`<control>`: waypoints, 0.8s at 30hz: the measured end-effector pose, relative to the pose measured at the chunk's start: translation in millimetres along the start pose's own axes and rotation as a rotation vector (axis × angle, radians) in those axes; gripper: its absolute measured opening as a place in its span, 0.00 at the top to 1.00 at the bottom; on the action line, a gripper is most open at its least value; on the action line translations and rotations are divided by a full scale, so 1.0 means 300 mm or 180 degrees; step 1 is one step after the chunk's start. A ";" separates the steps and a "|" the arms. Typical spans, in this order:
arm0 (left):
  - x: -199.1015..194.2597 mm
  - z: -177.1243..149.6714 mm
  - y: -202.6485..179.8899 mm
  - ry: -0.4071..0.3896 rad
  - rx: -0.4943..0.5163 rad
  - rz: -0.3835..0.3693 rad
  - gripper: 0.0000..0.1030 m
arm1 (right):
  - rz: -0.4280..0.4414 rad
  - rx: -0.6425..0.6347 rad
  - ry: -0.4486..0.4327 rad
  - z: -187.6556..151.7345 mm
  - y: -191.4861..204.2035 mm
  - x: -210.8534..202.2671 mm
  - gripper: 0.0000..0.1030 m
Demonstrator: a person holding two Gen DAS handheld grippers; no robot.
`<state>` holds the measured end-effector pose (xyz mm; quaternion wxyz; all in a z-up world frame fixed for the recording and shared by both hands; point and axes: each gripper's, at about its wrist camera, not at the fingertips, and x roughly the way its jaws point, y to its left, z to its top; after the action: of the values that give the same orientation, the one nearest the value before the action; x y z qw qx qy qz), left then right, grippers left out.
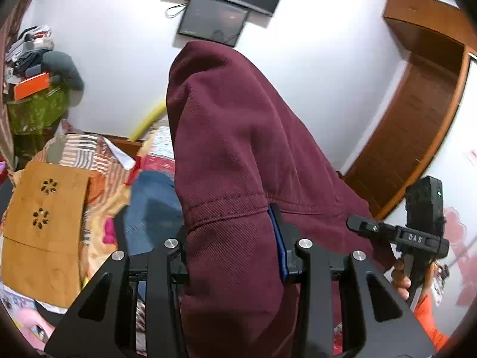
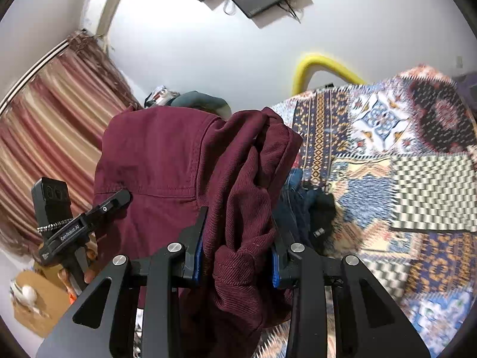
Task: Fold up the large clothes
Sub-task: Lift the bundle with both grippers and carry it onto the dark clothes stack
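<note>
A dark red garment (image 1: 238, 155) is held up in the air by both grippers. The left gripper (image 1: 232, 250) is pinched on a thick fold of the cloth, with the stitched hem caught between its blue pads (image 1: 277, 238). The cloth rises above the fingers like a tent and hangs down below them too. In the right wrist view, the right gripper (image 2: 238, 256) is pinched on a bunched part of the same garment (image 2: 167, 161), and one blue pad (image 2: 198, 253) is seen on each side of the bunch.

Each gripper is seen from the other one's camera. The right gripper (image 1: 396, 235) is seen at the far edge of the cloth in the left view, and the left gripper (image 2: 86, 217) is seen touching the flat red panel in the right view.

Under the garment lies a bed (image 2: 417, 179) with a patchwork cover. A blue garment (image 2: 295, 205) and a small black thing (image 2: 323, 208) lie on the bed, just beside the red cloth. A yellow tube (image 2: 316, 65) is seen by the wall behind the bed.

In the left view a brown cardboard sheet (image 1: 41, 217) with flower-shaped holes lies on the bed. A pile of clothes (image 1: 38, 59) with an orange box (image 1: 31, 85) in it is stacked in the far corner. A dark screen (image 1: 213, 19) is hung on the white wall.
</note>
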<state>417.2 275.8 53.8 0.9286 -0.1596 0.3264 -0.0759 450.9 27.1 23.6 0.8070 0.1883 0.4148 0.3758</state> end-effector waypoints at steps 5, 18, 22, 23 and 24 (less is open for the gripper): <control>0.209 0.021 0.195 0.0269 -0.0206 0.0149 0.63 | -0.0133 0.0110 0.0183 0.015 -0.087 0.204 0.71; 0.507 -0.123 0.404 0.0735 -0.0400 0.0457 0.48 | -0.0722 0.0083 0.0346 -0.055 -0.214 0.322 0.51; 0.441 -0.133 0.359 0.0642 -0.0260 0.0684 0.48 | -0.0949 -0.0118 0.0258 -0.074 -0.149 0.228 0.51; 0.407 -0.142 0.339 0.0605 -0.0230 0.0752 0.48 | -0.0963 -0.0181 0.0227 -0.075 -0.142 0.212 0.51; 0.390 -0.146 0.332 0.0579 -0.0213 0.0794 0.48 | -0.0969 -0.0252 0.0180 -0.082 -0.111 0.174 0.51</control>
<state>483.8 329.7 -81.1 0.8915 -0.1412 0.4288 0.0368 465.4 45.1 -39.0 0.8495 0.0806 0.4459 0.2703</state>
